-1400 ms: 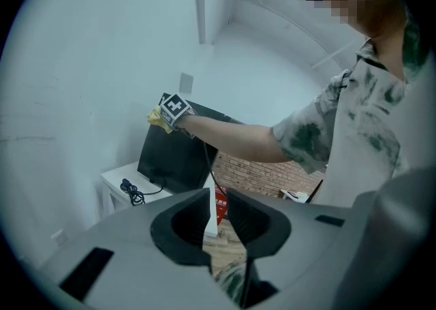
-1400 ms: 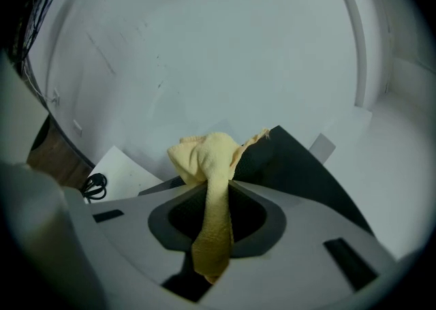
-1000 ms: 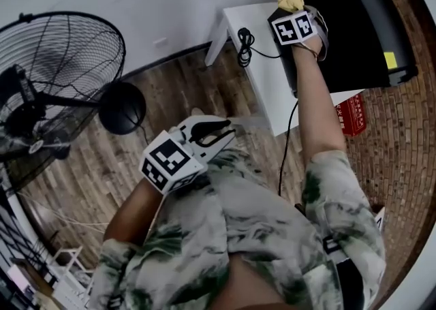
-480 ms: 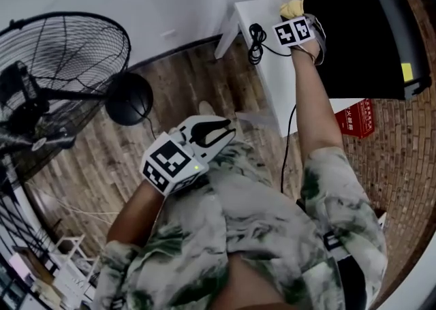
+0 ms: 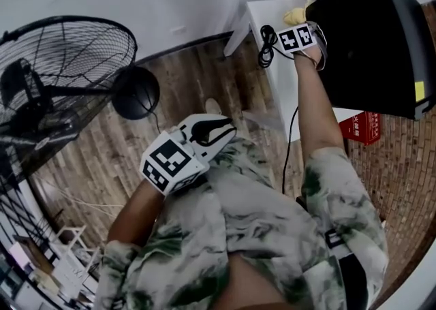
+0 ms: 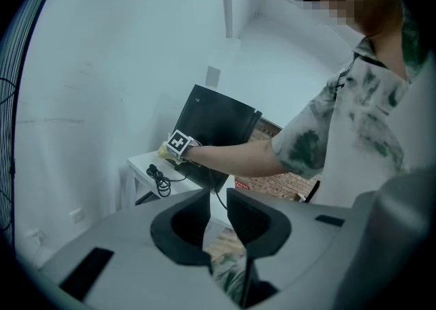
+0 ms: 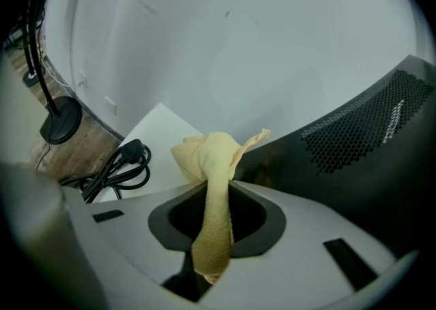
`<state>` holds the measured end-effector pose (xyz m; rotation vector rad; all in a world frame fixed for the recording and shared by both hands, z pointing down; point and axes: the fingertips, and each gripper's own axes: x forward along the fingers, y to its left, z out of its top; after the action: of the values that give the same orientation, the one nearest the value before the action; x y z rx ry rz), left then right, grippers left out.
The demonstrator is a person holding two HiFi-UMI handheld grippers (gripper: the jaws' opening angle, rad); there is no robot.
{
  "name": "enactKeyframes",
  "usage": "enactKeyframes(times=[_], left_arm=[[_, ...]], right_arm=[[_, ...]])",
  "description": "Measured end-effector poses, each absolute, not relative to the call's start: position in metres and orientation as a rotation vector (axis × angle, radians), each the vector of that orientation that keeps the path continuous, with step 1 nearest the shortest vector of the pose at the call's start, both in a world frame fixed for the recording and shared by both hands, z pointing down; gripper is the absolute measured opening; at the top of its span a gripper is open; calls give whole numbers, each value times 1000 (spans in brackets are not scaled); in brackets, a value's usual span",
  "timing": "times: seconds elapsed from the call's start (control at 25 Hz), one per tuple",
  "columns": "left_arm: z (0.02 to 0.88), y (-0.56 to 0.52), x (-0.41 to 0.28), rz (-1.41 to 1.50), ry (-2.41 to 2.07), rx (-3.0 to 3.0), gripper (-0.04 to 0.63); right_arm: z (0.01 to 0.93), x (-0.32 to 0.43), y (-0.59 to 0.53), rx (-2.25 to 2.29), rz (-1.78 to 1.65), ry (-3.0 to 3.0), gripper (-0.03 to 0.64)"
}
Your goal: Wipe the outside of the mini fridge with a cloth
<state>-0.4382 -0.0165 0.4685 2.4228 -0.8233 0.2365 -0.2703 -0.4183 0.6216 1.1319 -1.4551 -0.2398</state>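
Right gripper view: cloth point(image 7: 212, 165) is clamped in the right tool point(image 7: 211, 196) at the edge of the mini fridge point(image 7: 354, 159); left tool point(image 6: 218, 210) is held slightly apart, empty. The cable point(image 7: 112, 169) on the counter point(image 7: 160, 128) could be snagged by a wide stroke.

mini fridge point(image 5: 368, 36): black, one dotted mesh patch, small yellow sticker
cloth point(image 7: 211, 159): pale yellow
table point(image 5: 272, 10) under the fridge: white
cable point(image 7: 116, 169) beside the fridge: black
right gripper point(image 7: 215, 189): light grey, black jaw recess, black-and-white square markers
left gripper point(image 6: 218, 196): pale grey and black, black-and-white square markers
shirt point(image 5: 259, 234): off-white, green marbled blotches
floor point(image 5: 204, 77) left of the fridge: brown wood planks
box point(image 5: 364, 128) below the fridge: red, white print
fan point(image 5: 61, 77) far left of the fridge: black wire
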Motion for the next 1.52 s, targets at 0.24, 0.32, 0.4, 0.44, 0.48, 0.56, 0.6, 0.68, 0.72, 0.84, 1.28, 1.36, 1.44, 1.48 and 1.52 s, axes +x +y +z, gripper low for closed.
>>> enactKeyframes(times=[0.24, 0.32, 0.4, 0.44, 0.48, 0.56, 0.6, 0.68, 0.72, 0.84, 1.28, 1.36, 1.44, 1.48, 1.52], left_arm=[[470, -23, -434, 275, -838, 2418, 86], [471, -24, -438, 291, -848, 2411, 86], [475, -26, -444, 314, -855, 2401, 86], [476, -27, -446, 322, -858, 2395, 86], [477, -28, -448, 325, -860, 2390, 86], [477, -30, -451, 322, -866, 2384, 86], [477, -30, -452, 320, -869, 2383, 86], [475, -30, -452, 315, -868, 2385, 86], [474, -29, -451, 312, -865, 2389, 86], [469, -23, -442, 300, -838, 2418, 86], [454, 37, -424, 282, -719, 2521, 86], [454, 52, -421, 273, -697, 2532, 86], [456, 65, -419, 262, -675, 2538, 86], [459, 70, -418, 258, -662, 2541, 86], [461, 74, -416, 256, -649, 2544, 86]], right_arm=[[647, -269, -420, 1109, -192, -1493, 86], [657, -272, -418, 1097, -175, -1506, 86], [667, -274, -418, 1086, -152, -1521, 86], [671, -275, -417, 1081, -139, -1529, 86], [675, -276, -416, 1078, -125, -1536, 86], [682, -275, -412, 1079, -88, -1559, 86], [684, -275, -409, 1080, -69, -1575, 86], [684, -275, -401, 1088, -32, -1618, 86], [683, -274, -395, 1094, -12, -1641, 86], [675, -268, -373, 1126, 54, -1703, 86], [633, -243, -246, 1246, 281, -1896, 86], [618, -245, -210, 1252, 315, -1958, 86], [608, -239, -172, 1254, 351, -1980, 86], [602, -234, -155, 1259, 370, -1991, 86], [596, -231, -138, 1264, 388, -2006, 86]])
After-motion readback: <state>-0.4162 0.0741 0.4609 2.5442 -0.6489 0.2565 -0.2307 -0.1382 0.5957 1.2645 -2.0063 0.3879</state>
